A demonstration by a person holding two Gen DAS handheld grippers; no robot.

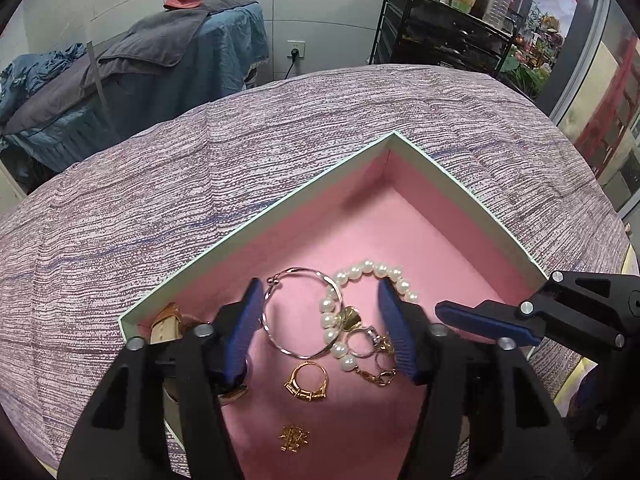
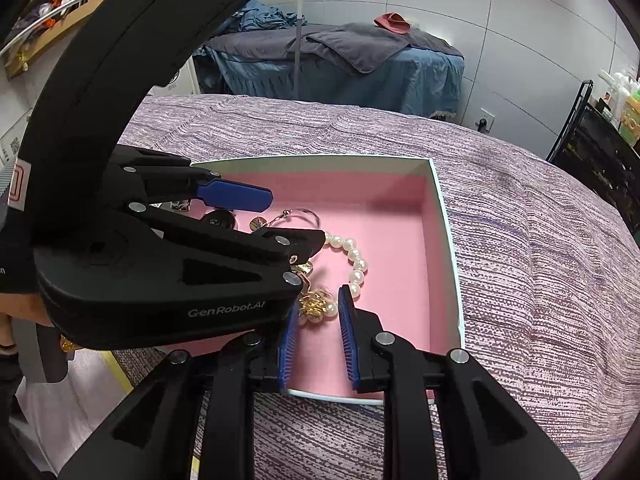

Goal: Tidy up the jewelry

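A white box with a pink lining point(image 1: 420, 216) point(image 2: 400, 208) sits on the purple striped cloth. Inside lie a silver bangle point(image 1: 298, 312), a pearl bracelet point(image 1: 368, 272) point(image 2: 356, 264), a gold ring point(image 1: 308, 382), small rings on a gold clasp point(image 1: 372, 354), a gold charm point(image 1: 294, 436) and a tan watch strap point(image 1: 166, 322). My left gripper point(image 1: 320, 292) is open and empty above the bangle and pearls. My right gripper point(image 2: 318, 302) is open and empty over the box's near edge, close to gold pieces point(image 2: 314, 302); it shows at the right of the left wrist view point(image 1: 476, 316).
A massage bed with blue and grey covers point(image 1: 152, 60) point(image 2: 340, 64) stands behind the table. A black cart of bottles point(image 1: 452, 20) stands at the back right. A wooden shelf point(image 2: 48, 8) is at the far left. The table's cloth point(image 1: 280, 128) surrounds the box.
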